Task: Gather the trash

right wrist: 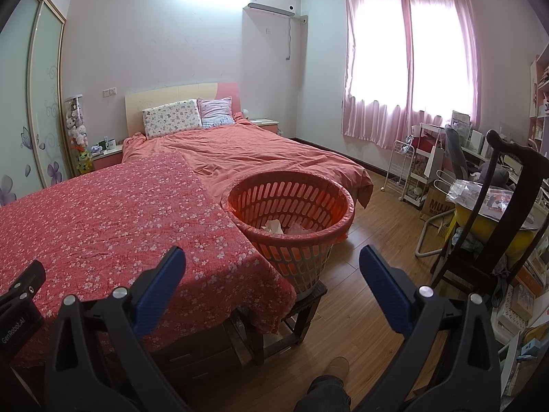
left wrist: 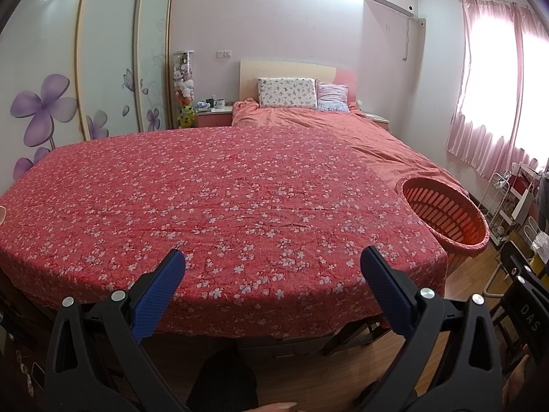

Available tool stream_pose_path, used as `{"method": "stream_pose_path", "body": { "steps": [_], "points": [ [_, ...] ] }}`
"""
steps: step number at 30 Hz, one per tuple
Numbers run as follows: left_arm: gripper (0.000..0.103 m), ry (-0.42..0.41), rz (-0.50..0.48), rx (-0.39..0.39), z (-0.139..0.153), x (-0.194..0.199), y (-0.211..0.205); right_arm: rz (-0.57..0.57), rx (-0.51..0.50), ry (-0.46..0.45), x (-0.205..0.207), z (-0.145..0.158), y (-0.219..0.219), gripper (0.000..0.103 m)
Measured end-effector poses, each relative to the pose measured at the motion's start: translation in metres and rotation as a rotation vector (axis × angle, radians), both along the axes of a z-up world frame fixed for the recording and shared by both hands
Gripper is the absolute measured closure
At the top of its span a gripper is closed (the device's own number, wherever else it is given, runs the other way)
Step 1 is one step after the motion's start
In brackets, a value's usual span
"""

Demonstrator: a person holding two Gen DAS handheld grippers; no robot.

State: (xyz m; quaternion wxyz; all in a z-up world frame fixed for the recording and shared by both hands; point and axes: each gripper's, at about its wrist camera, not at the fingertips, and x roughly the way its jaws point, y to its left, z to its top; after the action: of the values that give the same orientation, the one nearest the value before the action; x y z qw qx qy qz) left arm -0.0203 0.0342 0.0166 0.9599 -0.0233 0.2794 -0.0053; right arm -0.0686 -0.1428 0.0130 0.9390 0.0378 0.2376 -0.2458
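Both the left gripper (left wrist: 272, 261) and right gripper (right wrist: 272, 261) gaped apart, empty, above the floral-clothed surface (left wrist: 219, 192); crumpled tissue (right wrist: 273, 226) lay inside the orange basket (right wrist: 291, 185).

The basket (left wrist: 446, 213) hides its contents in the left view; its base sits behind the cloth (left wrist: 219, 199).

Left gripper (left wrist: 272, 259) jaws spread wide, nothing between the blue pads (left wrist: 161, 295). Right gripper (right wrist: 272, 259) same: wide apart, empty. Both held level, side by side.
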Motion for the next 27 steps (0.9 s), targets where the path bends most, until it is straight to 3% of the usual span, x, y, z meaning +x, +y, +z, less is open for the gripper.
{"method": "stream_pose_path", "body": {
  "steps": [27],
  "points": [
    [0.002, 0.005, 0.002, 0.008, -0.0006, 0.0008, 0.0019, 0.000, 0.001, 0.000, 0.0002, -0.0008, -0.0001, 0.004]
  ]
}}
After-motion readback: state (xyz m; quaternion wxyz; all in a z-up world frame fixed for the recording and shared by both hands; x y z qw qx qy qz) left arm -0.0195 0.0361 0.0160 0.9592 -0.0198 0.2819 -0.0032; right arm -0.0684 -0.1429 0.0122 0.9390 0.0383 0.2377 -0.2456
